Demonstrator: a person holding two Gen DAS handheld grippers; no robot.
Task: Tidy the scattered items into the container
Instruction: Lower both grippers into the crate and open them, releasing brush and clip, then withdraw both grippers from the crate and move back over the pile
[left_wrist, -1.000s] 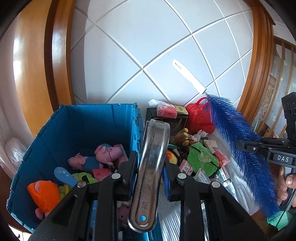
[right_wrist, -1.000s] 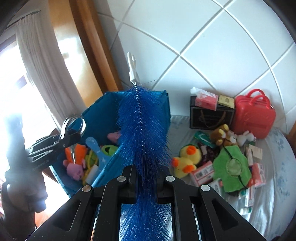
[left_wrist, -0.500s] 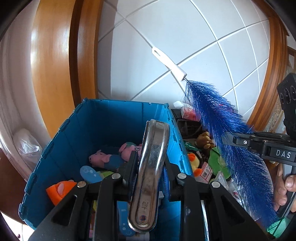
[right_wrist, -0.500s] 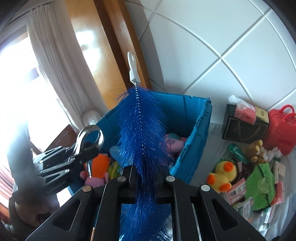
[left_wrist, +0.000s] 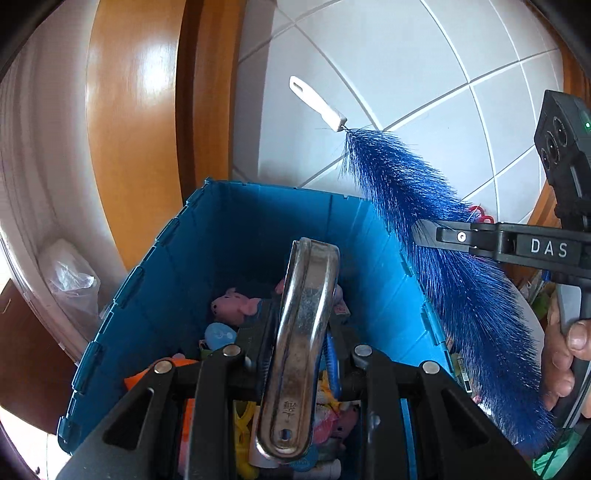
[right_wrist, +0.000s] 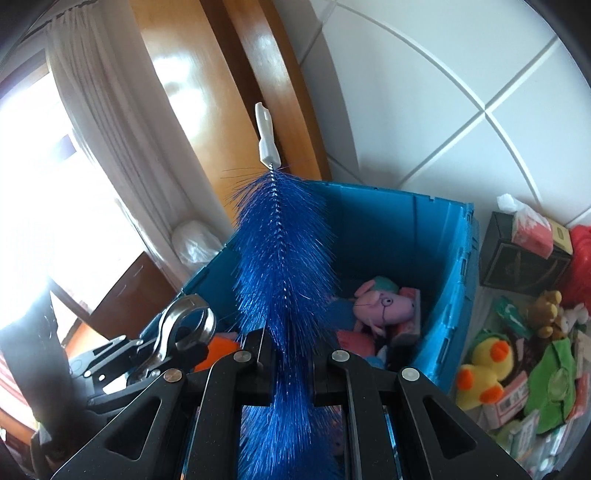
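White wall tiles are backing the blue crate, over which a metal clamp is being gripped by the left gripper. A blue bottle brush is being pinched by the right gripper above the crate's near rim; released early, its long bristles could be snagging there.

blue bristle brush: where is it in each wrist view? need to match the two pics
Left wrist: the blue bristle brush runs diagonally down the right side, white handle top centre, clamped by the right tool.
Right wrist: the brush stands upright at centre, rising from that tool, handle on top.
Shared landmark: the blue crate, behind the brush in both.
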